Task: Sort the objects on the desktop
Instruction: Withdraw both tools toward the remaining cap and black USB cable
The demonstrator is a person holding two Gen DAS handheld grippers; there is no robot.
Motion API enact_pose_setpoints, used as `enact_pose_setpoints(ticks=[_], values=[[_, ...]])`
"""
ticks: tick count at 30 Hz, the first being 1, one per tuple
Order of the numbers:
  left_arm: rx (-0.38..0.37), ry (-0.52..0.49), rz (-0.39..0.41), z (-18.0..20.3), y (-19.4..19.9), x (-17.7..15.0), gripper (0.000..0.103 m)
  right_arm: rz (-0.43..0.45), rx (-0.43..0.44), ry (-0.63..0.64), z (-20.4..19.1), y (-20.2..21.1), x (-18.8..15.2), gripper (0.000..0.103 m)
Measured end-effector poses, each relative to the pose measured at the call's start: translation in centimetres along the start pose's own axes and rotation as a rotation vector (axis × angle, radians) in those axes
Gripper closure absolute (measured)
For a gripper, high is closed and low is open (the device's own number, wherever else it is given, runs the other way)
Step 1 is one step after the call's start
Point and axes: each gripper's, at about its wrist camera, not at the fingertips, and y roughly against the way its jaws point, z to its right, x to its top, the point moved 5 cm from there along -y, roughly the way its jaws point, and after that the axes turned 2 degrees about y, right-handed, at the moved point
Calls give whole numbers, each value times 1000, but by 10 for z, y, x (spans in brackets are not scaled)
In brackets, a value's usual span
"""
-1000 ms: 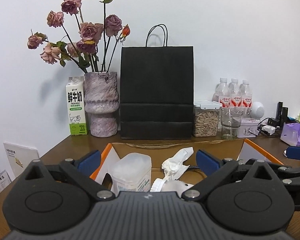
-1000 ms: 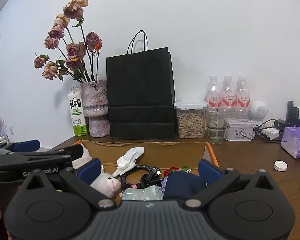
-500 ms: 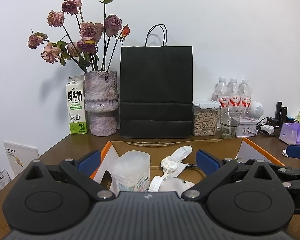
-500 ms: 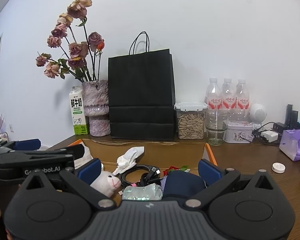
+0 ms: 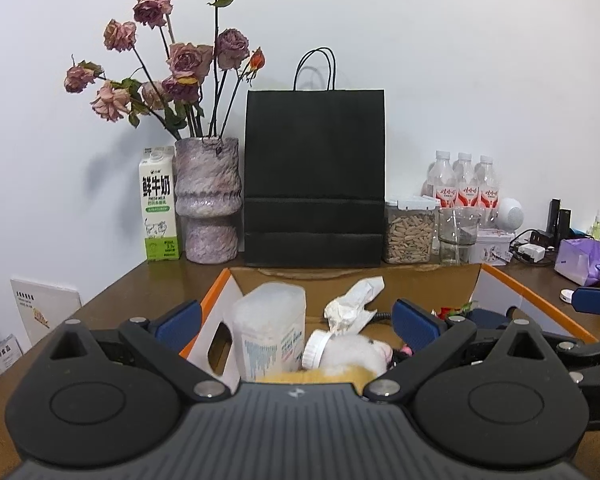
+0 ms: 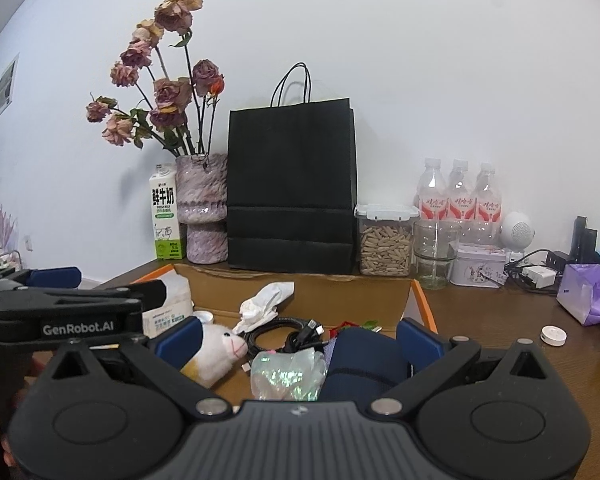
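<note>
An open cardboard box (image 5: 440, 280) (image 6: 340, 292) sits in front of me on the brown desk. It holds a frosted plastic container (image 5: 270, 332), crumpled white tissue (image 5: 352, 304) (image 6: 262, 304), a white plush toy (image 5: 356, 354) (image 6: 216, 354), a black cable (image 6: 284, 332), an iridescent wrapper (image 6: 288, 374) and a dark blue item (image 6: 364, 360). My left gripper (image 5: 296, 326) is open and empty over the box's left part. My right gripper (image 6: 298, 340) is open and empty over its right part.
At the back stand a milk carton (image 5: 159, 208), a vase of dried roses (image 5: 208, 200), a black paper bag (image 5: 314, 180), a seed jar (image 5: 408, 234), a glass (image 5: 456, 236) and water bottles (image 5: 464, 188). A purple pack (image 6: 588, 292) and a white disc (image 6: 553, 335) lie right.
Both grippers rose and tilted a little, so more of the box contents shows. Both stay open and empty.
</note>
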Motion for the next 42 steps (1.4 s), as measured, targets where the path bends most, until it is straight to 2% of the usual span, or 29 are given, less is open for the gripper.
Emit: enact_pose_setpoints(ticks=[12, 18, 23, 30, 35, 42], values=[[-4, -13, -38, -5, 21, -23, 0, -38, -3, 37, -9, 19, -30, 0], [-16, -12, -96, -5, 27, -32, 0, -71, 9, 27, -5, 33, -39, 0], [-72, -2, -147, -6, 39, -39, 0, -122, 41, 9, -1, 42, -47, 0], [-125, -56, -272, 5, 43, -56, 0, -220, 30, 45, -4, 47, -62, 0], [-144, -124, -315, 15, 48, -68, 0, -301, 4, 54, -2, 43, -74, 0], [-176, -151, -358, 18, 50, -78, 0, -384, -28, 56, 1, 35, -85, 0]])
